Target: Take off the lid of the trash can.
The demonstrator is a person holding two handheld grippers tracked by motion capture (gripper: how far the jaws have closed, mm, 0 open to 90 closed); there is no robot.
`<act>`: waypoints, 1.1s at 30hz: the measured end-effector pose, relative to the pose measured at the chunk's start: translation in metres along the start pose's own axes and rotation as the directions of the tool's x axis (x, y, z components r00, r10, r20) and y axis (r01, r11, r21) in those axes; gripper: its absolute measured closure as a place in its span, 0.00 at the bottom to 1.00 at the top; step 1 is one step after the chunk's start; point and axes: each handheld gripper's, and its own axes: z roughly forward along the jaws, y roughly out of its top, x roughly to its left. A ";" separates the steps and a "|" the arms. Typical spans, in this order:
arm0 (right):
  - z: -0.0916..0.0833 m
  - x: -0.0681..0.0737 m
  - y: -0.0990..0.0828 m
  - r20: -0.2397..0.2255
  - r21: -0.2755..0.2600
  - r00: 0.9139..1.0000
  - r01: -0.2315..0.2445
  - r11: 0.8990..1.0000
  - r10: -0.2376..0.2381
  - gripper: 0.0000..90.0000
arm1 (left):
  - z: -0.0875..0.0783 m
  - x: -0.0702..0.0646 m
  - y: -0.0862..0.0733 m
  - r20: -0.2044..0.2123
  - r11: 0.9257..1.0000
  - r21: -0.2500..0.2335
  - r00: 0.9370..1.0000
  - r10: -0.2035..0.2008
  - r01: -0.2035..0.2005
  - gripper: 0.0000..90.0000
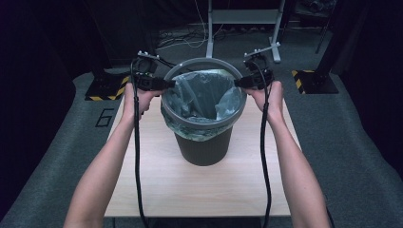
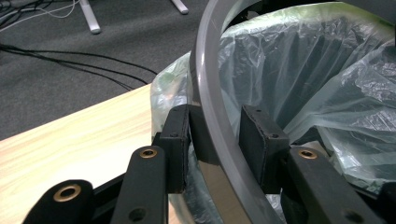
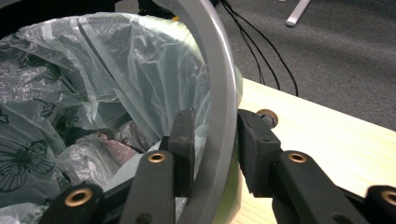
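A pale wooden table [image 1: 199, 190] carries a dark ribbed bin [image 1: 204, 147] at its middle, lined with a thin, crinkled translucent bag [image 1: 204, 97] whose edge folds out over the top, and a smooth grey ring [image 1: 204, 62] sits around the bin's mouth, raised at the far side. The left gripper [image 1: 164, 84] clamps the ring's left side and the right gripper [image 1: 240, 81] its right — each with one jaw inside and one outside the band. The high view gives the whole bin and both forearms, while the right gripper view shows crumpled plastic [image 3: 107, 149] and a butterfly print [image 3: 18, 163] down inside — the left gripper view shows the bag's folds [image 2: 308, 70].
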 end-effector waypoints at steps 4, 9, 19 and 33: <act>-0.005 -0.001 -0.001 0.006 -0.006 1.000 0.008 1.000 -0.008 0.80 | 0.006 -0.010 0.002 0.026 1.000 0.012 0.999 0.024 -0.024 0.72; -0.001 -0.006 -0.006 0.026 0.005 1.000 0.002 1.000 -0.002 0.77 | 0.015 -0.013 -0.001 0.009 0.999 0.032 0.999 0.036 -0.036 0.72; 0.005 -0.021 -0.019 -0.006 0.010 0.996 -0.087 0.996 0.087 0.58 | 0.026 -0.008 -0.012 0.025 0.998 0.059 0.999 0.023 -0.024 0.76; -0.006 -0.013 -0.032 0.007 0.032 0.999 -0.037 0.999 0.037 0.76 | 0.027 -0.017 -0.014 0.024 0.998 0.054 0.999 0.040 -0.041 0.76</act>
